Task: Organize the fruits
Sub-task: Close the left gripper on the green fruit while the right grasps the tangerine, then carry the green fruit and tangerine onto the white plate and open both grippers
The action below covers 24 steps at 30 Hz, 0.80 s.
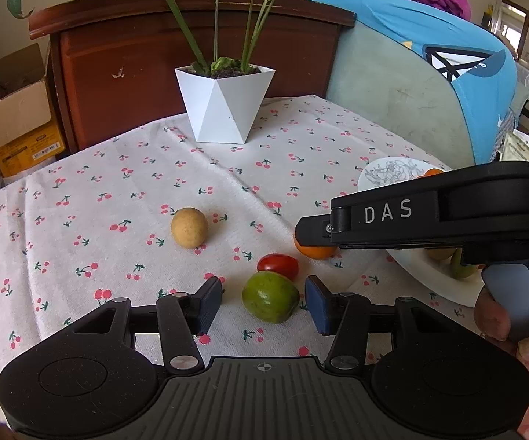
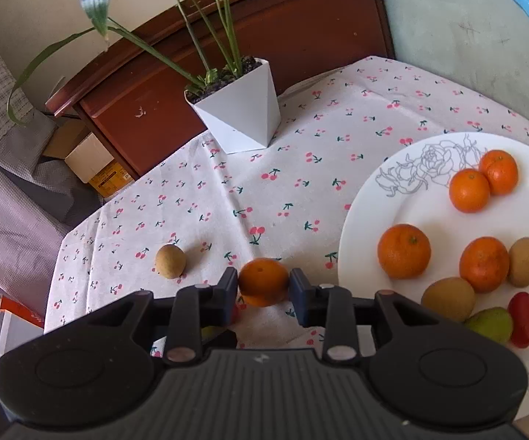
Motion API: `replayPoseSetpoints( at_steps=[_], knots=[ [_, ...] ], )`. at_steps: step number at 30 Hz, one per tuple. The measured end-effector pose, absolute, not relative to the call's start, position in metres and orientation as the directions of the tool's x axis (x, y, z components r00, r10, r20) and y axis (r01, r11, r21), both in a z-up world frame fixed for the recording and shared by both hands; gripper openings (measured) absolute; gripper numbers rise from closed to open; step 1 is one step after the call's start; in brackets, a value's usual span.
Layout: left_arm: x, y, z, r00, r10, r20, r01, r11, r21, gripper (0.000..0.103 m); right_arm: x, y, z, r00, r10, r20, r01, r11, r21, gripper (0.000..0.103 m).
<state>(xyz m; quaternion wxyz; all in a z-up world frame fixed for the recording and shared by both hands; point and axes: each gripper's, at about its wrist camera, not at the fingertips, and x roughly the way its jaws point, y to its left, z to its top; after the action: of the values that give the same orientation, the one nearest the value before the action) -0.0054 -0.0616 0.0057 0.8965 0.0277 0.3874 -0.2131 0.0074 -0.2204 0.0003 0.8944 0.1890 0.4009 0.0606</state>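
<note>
My left gripper (image 1: 263, 302) is open, with a green fruit (image 1: 270, 296) on the cloth between its pads, not touched. A red tomato (image 1: 278, 265) lies just behind it and a tan round fruit (image 1: 189, 227) sits further left. My right gripper (image 2: 263, 286) is shut on an orange (image 2: 263, 281), just left of the white plate (image 2: 367, 198). In the left wrist view the right gripper (image 1: 314, 233) sits over that orange (image 1: 314, 251). The plate holds several oranges (image 2: 404, 251), tan fruits (image 2: 448, 299), a green fruit (image 2: 492, 324) and a red tomato (image 2: 523, 319).
A white faceted pot (image 1: 224, 104) with a green plant stands at the back of the cherry-print tablecloth (image 1: 99, 220). A brown wooden headboard (image 1: 125, 62) and a chair with blue cloth (image 1: 429, 84) stand behind the table. A cardboard box (image 1: 15, 117) sits at far left.
</note>
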Motion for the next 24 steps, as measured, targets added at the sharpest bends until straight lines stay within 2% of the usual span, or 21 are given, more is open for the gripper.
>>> replayPoseSetpoints(
  at_steps=[2, 7, 24],
  knots=[
    [-0.006, -0.062, 0.005, 0.610, -0.363, -0.704, 0.409, 0.906, -0.112, 0.045, 0.009, -0.219, -0.001, 0.668, 0.259, -0.698, 0.040, 0.924, 0.381, 0.033],
    [-0.005, -0.061, 0.006, 0.605, -0.374, -0.703, 0.420, 0.900, -0.118, 0.030, 0.014, -0.214, -0.005, 0.658, 0.264, -0.706, 0.040, 0.923, 0.383, 0.033],
    [-0.002, -0.050, 0.013, 0.599, -0.385, -0.702, 0.357, 0.913, -0.195, 0.030, 0.012, -0.217, -0.001, 0.675, 0.257, -0.692, 0.051, 0.919, 0.391, 0.030]
  ],
)
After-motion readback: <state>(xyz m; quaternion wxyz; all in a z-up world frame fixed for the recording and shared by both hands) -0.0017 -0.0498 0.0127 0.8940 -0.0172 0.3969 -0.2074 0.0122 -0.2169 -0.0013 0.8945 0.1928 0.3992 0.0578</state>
